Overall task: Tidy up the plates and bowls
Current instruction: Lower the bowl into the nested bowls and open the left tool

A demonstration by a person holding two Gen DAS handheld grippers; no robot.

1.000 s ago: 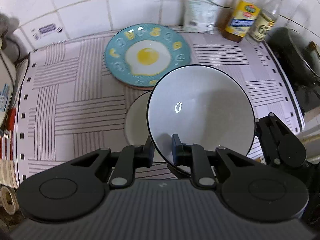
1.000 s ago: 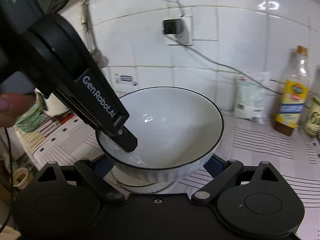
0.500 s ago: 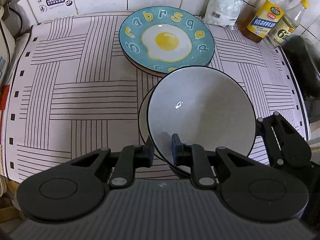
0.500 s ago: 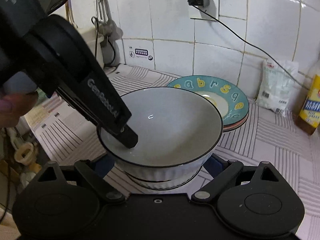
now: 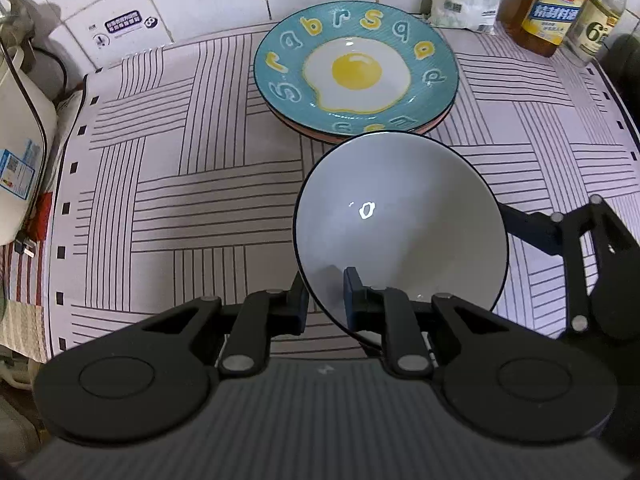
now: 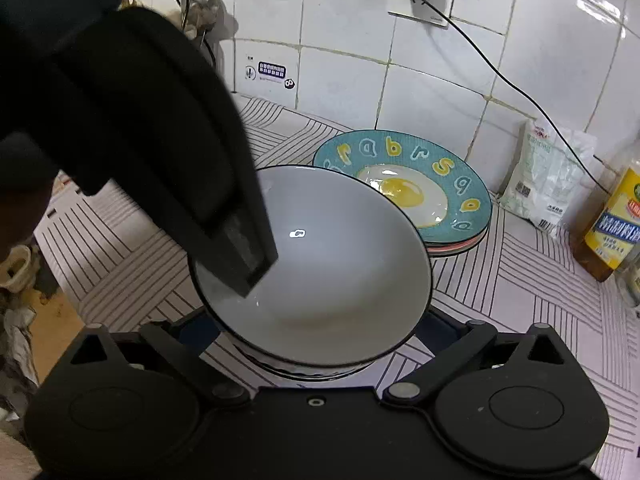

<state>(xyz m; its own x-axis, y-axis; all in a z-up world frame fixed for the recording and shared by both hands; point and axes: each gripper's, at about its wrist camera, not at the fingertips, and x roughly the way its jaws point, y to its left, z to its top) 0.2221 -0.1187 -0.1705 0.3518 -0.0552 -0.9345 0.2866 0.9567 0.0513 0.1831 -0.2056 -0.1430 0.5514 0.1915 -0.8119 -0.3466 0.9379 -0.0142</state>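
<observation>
Down comes the white bowl, now sunk over the lower bowl on the striped cloth, nearly nested. Left gripper is clamped on its near rim, one finger inside. Right gripper is opening wide, fingers flanking the bowl, not visibly pressing. Just beyond, the egg plate tops its stack. Stacking looks almost done!

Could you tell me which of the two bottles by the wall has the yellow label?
The amber oil bottle; the clear bottle on its right carries a white label.
</observation>
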